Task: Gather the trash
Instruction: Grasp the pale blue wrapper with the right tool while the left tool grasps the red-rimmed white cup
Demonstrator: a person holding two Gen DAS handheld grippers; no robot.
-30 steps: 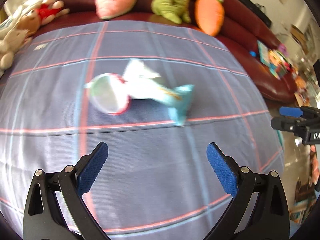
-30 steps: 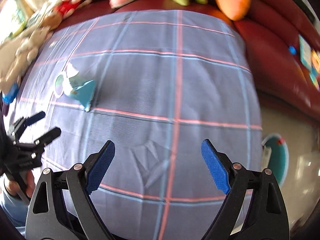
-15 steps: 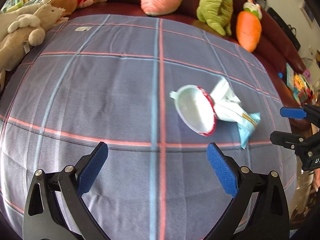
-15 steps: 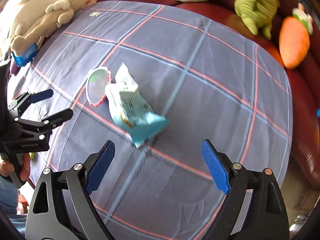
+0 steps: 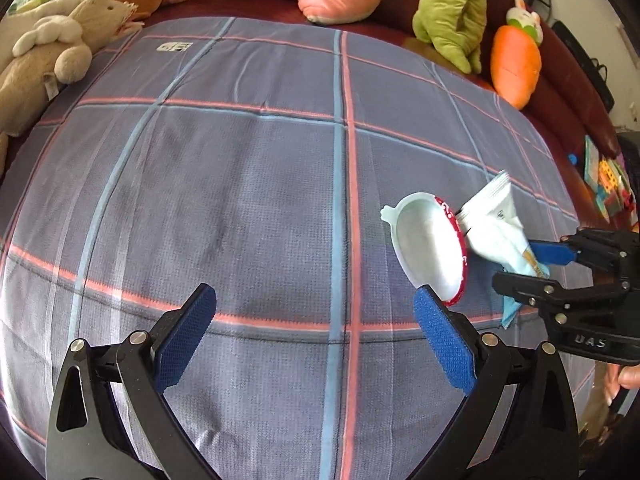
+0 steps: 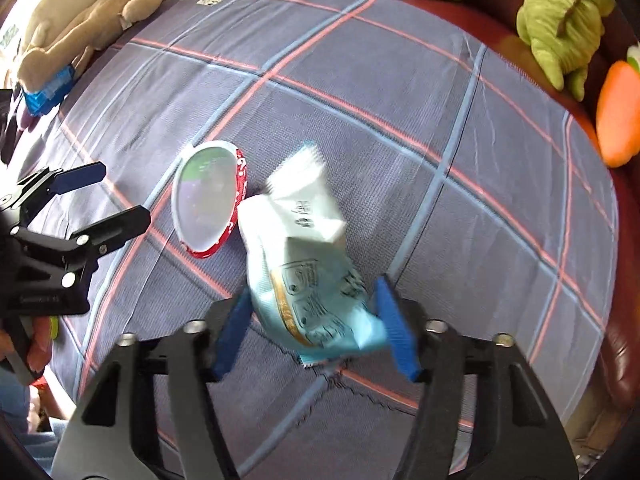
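Right gripper (image 6: 316, 324) closing, light-blue snack wrapper (image 6: 308, 280) between blue pads, both touching its sides. Wrapper on plaid cloth (image 6: 400, 120), against red-rimmed foil lid (image 6: 206, 200). Left gripper (image 5: 316, 340) wide open, empty, lid just beyond right fingertip.

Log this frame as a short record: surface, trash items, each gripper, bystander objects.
surface: plaid bedsheet, blue-grey with pink and blue lines
trash 1: light blue snack wrapper, crumpled, lying beside the lid
trash 2: round foil lid with red rim, flat on the sheet
right gripper: jaws closing, wrapper's lower end between the pads
left gripper: open, nothing between the pads, lid just beyond its right finger
bystanders: plush toys along the edge, including an orange carrot
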